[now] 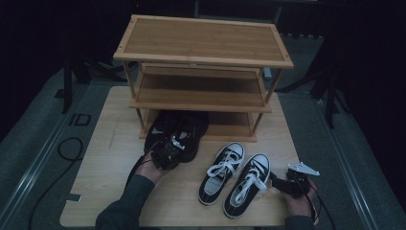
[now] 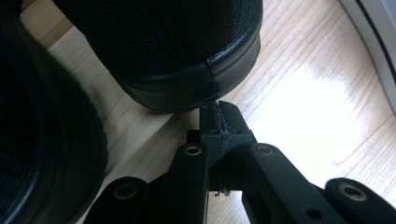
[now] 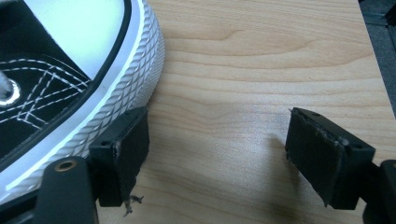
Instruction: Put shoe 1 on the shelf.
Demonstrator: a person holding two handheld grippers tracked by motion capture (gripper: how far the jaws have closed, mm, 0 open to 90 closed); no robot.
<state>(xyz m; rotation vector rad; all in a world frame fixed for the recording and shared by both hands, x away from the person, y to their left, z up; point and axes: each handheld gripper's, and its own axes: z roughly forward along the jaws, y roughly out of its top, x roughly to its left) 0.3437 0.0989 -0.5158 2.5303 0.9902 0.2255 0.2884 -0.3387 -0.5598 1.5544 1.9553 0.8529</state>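
A pair of black shoes [image 1: 179,132] lies at the foot of the wooden rack [image 1: 203,40], toes under its lowest shelf. My left gripper [image 1: 171,146] is at their heels. In the left gripper view it [image 2: 219,122] is shut with nothing between the jaws, its tips right at the heel of one black shoe [image 2: 177,56]. A pair of black-and-white sneakers [image 1: 234,177] stands on the board's front right. My right gripper [image 1: 276,182] is beside the right sneaker. It [image 3: 219,154] stands open over bare wood, one pad [image 3: 123,154] against the sneaker's white rubber sole [image 3: 121,93].
The rack's upper two shelves are bare. Everything rests on a light wooden board [image 1: 110,158] ringed by grey floor. A black cable [image 1: 72,148] loops on the floor at the left. A person's sleeve [image 1: 127,203] comes in at the bottom.
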